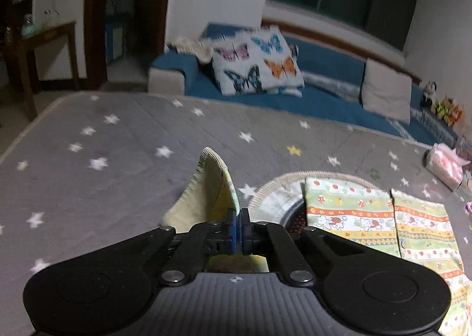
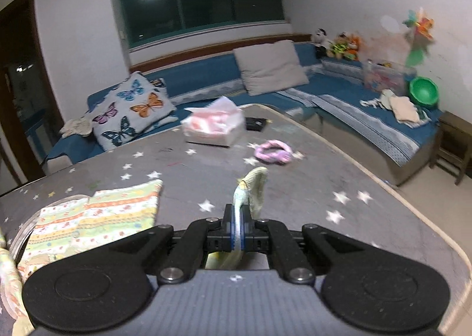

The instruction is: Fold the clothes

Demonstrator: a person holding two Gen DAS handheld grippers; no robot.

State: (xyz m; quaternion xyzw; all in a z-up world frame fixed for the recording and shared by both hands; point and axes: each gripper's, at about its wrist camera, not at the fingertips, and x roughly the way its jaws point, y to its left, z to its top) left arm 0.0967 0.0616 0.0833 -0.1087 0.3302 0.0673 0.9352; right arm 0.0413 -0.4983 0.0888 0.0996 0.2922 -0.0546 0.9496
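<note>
My left gripper is shut on the corner of a pale yellow garment, whose hemmed edge sticks up above the fingers. In the right wrist view my right gripper is shut on another yellow-green corner of the garment, which stands up and curls over. Both corners are held above a grey star-print table. To the right of the left gripper lie patterned folded clothes, seen at the left in the right wrist view as folded clothes. The rest of the held garment hangs below, hidden.
A round woven-rim mat lies under the folded clothes. A pink tissue pack, a pink ring toy and a dark small object sit at the table's far end. A blue sofa with cushions runs behind.
</note>
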